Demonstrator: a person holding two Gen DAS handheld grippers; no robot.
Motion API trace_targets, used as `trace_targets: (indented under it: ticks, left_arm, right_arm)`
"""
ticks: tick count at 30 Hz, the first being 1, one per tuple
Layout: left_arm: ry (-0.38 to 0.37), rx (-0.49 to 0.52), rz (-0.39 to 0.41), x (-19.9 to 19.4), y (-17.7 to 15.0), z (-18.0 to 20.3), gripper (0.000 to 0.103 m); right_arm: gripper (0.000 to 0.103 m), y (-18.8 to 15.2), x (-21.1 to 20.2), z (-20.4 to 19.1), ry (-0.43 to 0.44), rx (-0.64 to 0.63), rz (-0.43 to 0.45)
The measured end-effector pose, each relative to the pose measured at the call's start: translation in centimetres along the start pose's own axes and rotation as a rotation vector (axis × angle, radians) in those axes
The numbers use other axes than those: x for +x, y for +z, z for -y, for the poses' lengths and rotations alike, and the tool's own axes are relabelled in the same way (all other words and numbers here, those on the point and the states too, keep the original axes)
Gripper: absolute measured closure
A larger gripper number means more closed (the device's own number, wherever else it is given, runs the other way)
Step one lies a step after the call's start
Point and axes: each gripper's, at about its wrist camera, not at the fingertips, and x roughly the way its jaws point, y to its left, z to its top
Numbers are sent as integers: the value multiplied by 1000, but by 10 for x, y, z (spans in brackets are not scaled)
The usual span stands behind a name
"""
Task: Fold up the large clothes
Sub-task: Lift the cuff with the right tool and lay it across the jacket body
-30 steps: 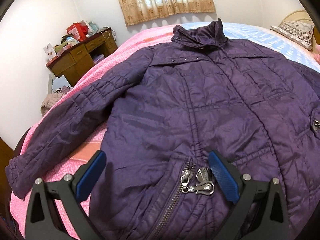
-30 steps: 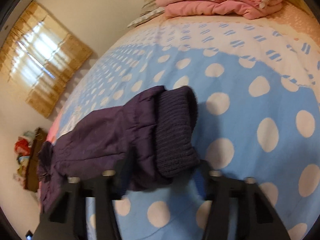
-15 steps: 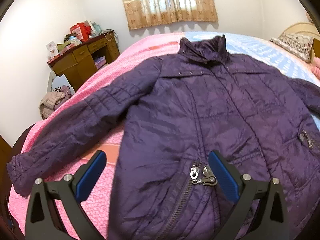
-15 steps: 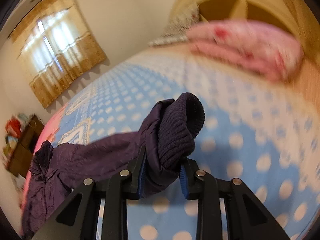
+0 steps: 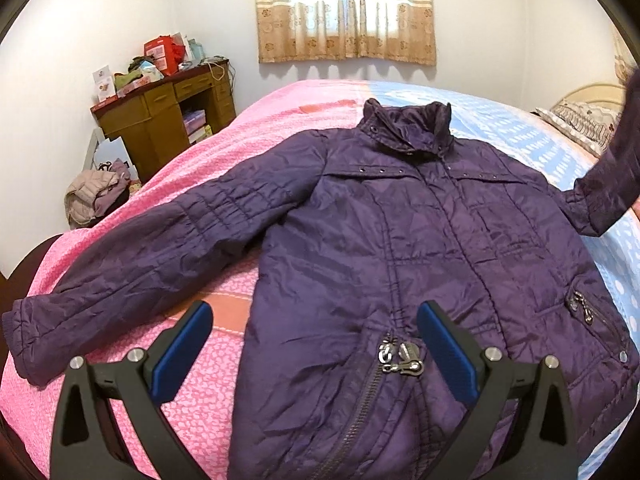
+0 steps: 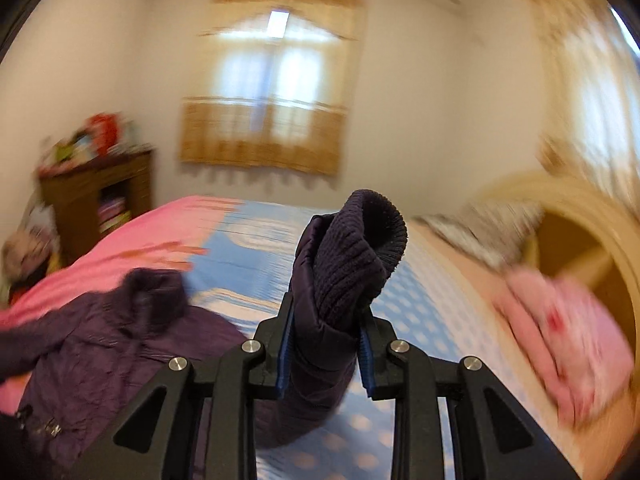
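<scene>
A dark purple padded jacket (image 5: 400, 248) lies front up on the bed, collar toward the window, its left sleeve (image 5: 152, 256) stretched over the pink cover. My left gripper (image 5: 312, 348) is open and empty, above the jacket's lower hem near the zipper pulls (image 5: 400, 358). My right gripper (image 6: 326, 354) is shut on the jacket's right sleeve, at its ribbed knit cuff (image 6: 356, 248), and holds it up off the bed. The raised sleeve shows at the right edge of the left wrist view (image 5: 616, 176). The jacket body also shows in the right wrist view (image 6: 100, 356).
The bed has a pink cover (image 5: 200, 396) on the left and a blue dotted sheet (image 5: 520, 128) on the right. A wooden desk with clutter (image 5: 164, 120) stands by the left wall. Folded pink bedding (image 6: 568, 344) and a headboard (image 6: 592, 216) are at the right.
My right gripper has lifted the sleeve cuff higher off the blue sheet and swung toward the window. My left gripper has drawn back from the jacket, still open.
</scene>
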Motion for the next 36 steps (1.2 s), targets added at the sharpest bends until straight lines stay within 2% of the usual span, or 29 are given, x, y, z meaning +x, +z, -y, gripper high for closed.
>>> trace_targets:
  ticks: [3,5,8,10,12,14,16,17,18,20,21,23,26,29,31,33,36]
  left_arm:
    - [2,-16,0,0,0,-8,0]
    - [7,-24,3,-1,0,-14,0]
    - [21,-41,6,-2,1,-27,0]
    - [35,-53,9,-3,2,-35,0]
    - [53,-67,11,-3,2,-45,0]
    - [76,-77,4,0,2,-54,0]
    - [93,-79,-2,2,2,-59,0]
    - [101,-75,-7,3,2,-62,0]
    - [102,-72,-12,4,2,-63,0]
    - [94,-67,-27,7,3,-66,0]
    - [94,-64,-27,8,5,-66,0]
    - [62,-53,-23,10,11,-62,0]
    - [-57,-70,-38,17,24,-50,0]
    - [-126,-41,-37,32,40,-24,0]
    - [-173,-23,-64,47,49,-8,0]
    - [-165,-20,-111,69,54,6,7]
    - [-191,-45,-196,102,55,14,25]
  right_arm:
    - [76,16,-5,-78,100,-159,32]
    - [76,14,-6,-127,168,-257,42]
    - [76,-5,-4,-209,267,-408,37]
    - [76,-24,1,-247,322,-464,20]
    - [76,-49,15,-280,372,-493,-20]
    - [73,-80,37,-311,440,-485,-98]
    - [63,-110,64,-330,474,-462,-219]
    - [50,-122,75,-334,496,-435,-285]
    - [43,-132,82,-335,522,-398,-332]
    - [42,-151,85,-320,617,-289,-397]
    - [42,-155,82,-314,620,-267,-399]
    - [42,-162,71,-293,606,-232,-380]
    - [39,-172,53,-257,585,-158,-359]
    - [37,-185,51,-230,498,-97,-334]
    - [37,-197,54,-219,477,-67,-351]
    - [37,-208,58,-208,477,-27,-374]
    - [37,-212,59,-200,492,22,-370]
